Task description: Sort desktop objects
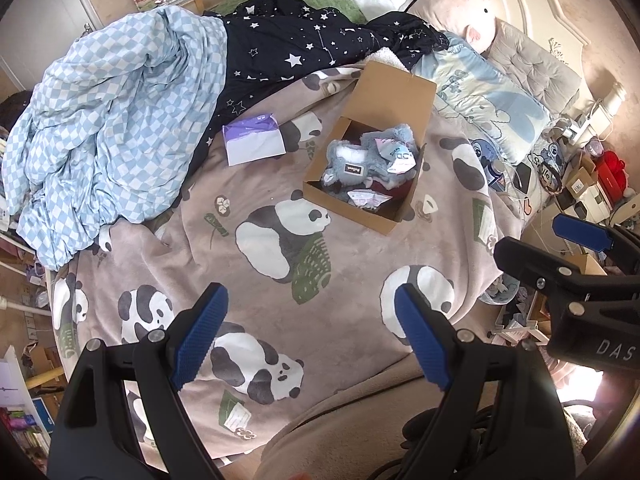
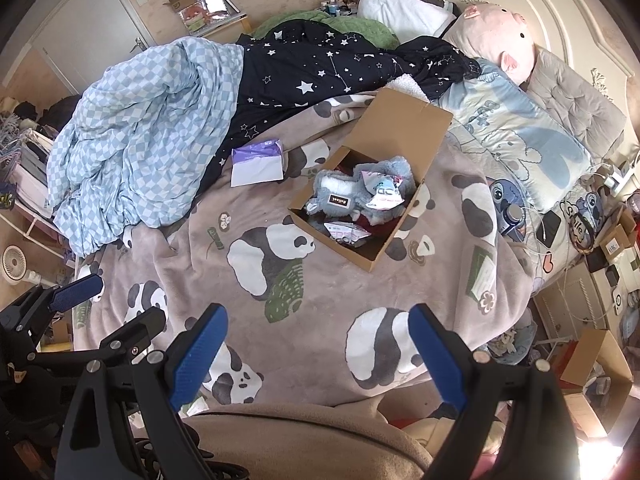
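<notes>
An open cardboard box (image 1: 348, 209) (image 2: 332, 241) sits mid-bed with its lid flap raised. Inside lie a grey plush toy (image 1: 360, 160) (image 2: 344, 196) and some small tagged packets. A purple tissue pack (image 1: 254, 142) (image 2: 258, 162) rests to the box's left on the panda blanket (image 1: 352, 264). My left gripper (image 1: 310, 300) (image 2: 120, 304) hovers open over the blanket's near part, nothing between its blue pads. Beside it, on the right, my right gripper (image 2: 318, 316) (image 1: 532, 236) also stands open and holds nothing. Both are well short of the box.
A blue checked quilt (image 1: 112, 132) and a dark star duvet (image 1: 296, 48) are heaped at the left and back. Pillows and a pink pig plush (image 1: 460, 4) line the headboard. A phone (image 2: 549, 228) and a bottle lie at the bed's right edge, above floor clutter.
</notes>
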